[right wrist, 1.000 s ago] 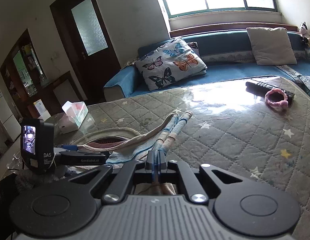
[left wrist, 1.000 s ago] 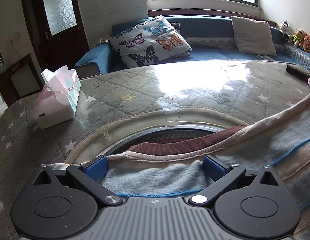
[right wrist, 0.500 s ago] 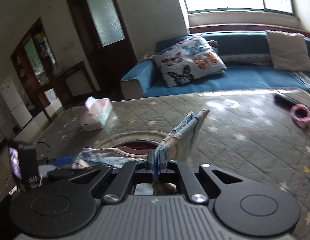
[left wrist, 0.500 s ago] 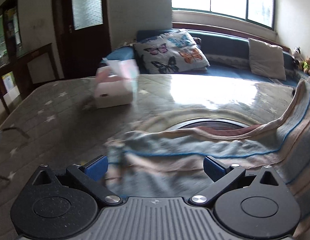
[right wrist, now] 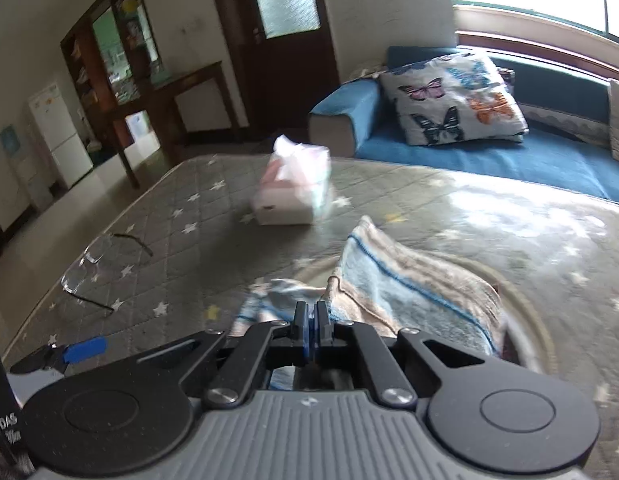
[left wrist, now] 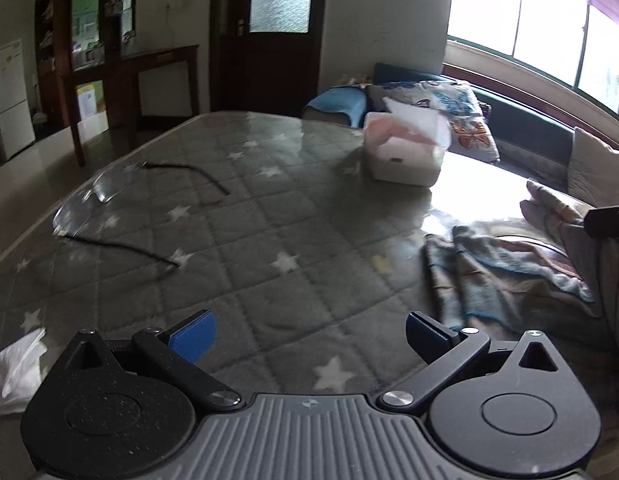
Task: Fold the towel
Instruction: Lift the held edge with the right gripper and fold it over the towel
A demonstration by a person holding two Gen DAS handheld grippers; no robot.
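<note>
Towel (right wrist: 413,288) clamped at near edge in right hand-held gripper (right wrist: 310,320), stretching away forward; left hand-held gripper (left wrist: 309,332) spread apart, empty, towel (left wrist: 509,268) off to right.

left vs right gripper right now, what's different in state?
The left gripper is open, its blue pads apart with nothing between them, over bare quilted grey table cover. The right gripper is shut, pinching an edge of the striped blue and beige towel. Both share the same black body with blue pads.
</note>
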